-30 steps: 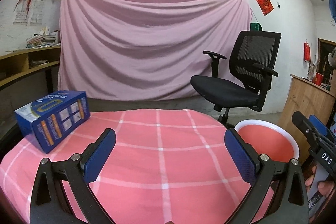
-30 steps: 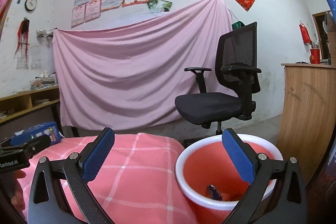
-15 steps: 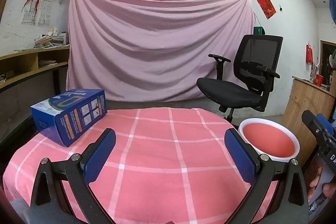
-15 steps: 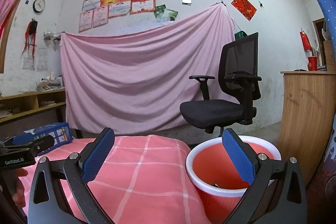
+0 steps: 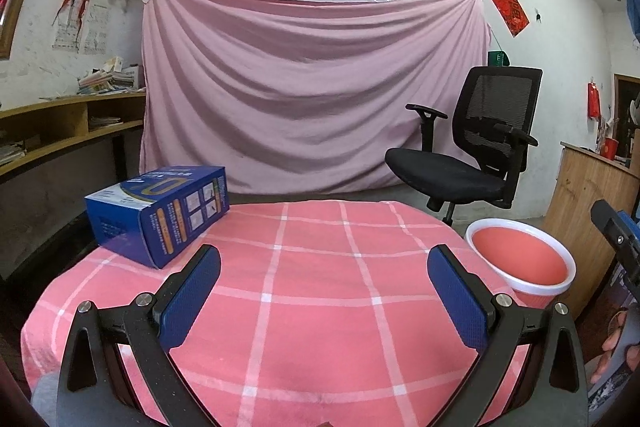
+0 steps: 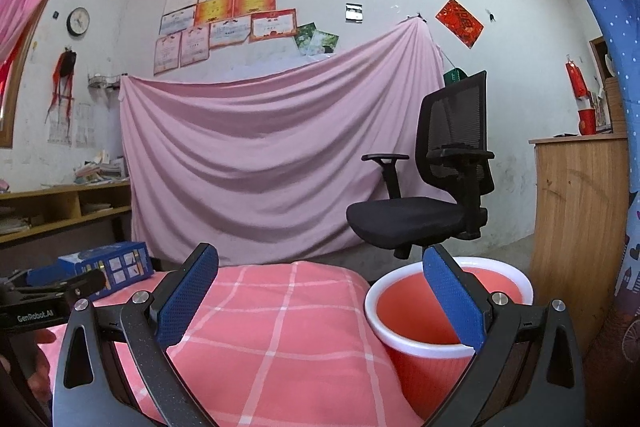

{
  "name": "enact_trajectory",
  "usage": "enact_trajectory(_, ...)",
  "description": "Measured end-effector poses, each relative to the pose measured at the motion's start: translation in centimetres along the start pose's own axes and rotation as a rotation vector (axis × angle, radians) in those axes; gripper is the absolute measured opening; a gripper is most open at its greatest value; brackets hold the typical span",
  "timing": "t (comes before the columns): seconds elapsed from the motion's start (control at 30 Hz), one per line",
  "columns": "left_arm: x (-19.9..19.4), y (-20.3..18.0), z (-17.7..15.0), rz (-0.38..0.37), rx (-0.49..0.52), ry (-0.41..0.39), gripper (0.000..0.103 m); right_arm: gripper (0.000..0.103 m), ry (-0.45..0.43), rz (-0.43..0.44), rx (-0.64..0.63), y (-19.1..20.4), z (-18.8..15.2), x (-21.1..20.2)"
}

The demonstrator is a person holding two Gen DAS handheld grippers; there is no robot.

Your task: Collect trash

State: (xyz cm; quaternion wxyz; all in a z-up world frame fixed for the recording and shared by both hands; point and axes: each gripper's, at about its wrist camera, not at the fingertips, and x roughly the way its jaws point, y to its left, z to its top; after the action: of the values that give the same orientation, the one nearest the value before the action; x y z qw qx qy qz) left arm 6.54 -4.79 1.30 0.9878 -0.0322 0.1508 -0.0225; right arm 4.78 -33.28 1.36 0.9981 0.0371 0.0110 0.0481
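A blue carton box (image 5: 160, 211) lies at the far left of a round table with a pink checked cloth (image 5: 312, 267). It also shows in the right wrist view (image 6: 108, 269). A red bin with a white rim (image 5: 520, 259) stands just beyond the table's right edge and also shows in the right wrist view (image 6: 436, 319). My left gripper (image 5: 322, 303) is open and empty above the near part of the table. My right gripper (image 6: 320, 303) is open and empty, with its right finger over the bin's mouth.
A black office chair (image 5: 472, 163) stands behind the bin. A pink sheet (image 5: 312, 91) hangs on the back wall. A wooden counter (image 6: 576, 211) is at the right. Wooden shelves (image 5: 60, 135) run along the left wall.
Both grippers have drawn back and tilted up, so more wall shows. The bin's inside is now less visible in the right wrist view. Both stay open.
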Motion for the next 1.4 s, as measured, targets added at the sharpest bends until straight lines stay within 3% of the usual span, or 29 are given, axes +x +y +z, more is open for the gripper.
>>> enact_trajectory(0.43, -3.0, 0.6, 0.0, 0.000, 0.026, -0.037, 0.101, 0.103, 0.037, 0.001, -0.002, 1.4, 1.5, -1.4)
enact_trajectory(0.77, -4.9, 1.8, -0.3, 0.013, 0.004, -0.044, 0.101, 0.103, 0.114, 0.013, 0.022, 3.4, 0.1, -3.0)
enact_trajectory(1.03, -6.7, 2.4, -2.2, 0.038, 0.029, -0.052, 0.101, 0.103, 0.112, -0.001, -0.012, 5.6, -1.0, -4.6)
enact_trajectory(1.4, -6.9, 3.4, -4.4, 0.029, -0.027, -0.067, 0.101, 0.103, 0.112, -0.020, -0.095, 7.7, -2.7, -4.2)
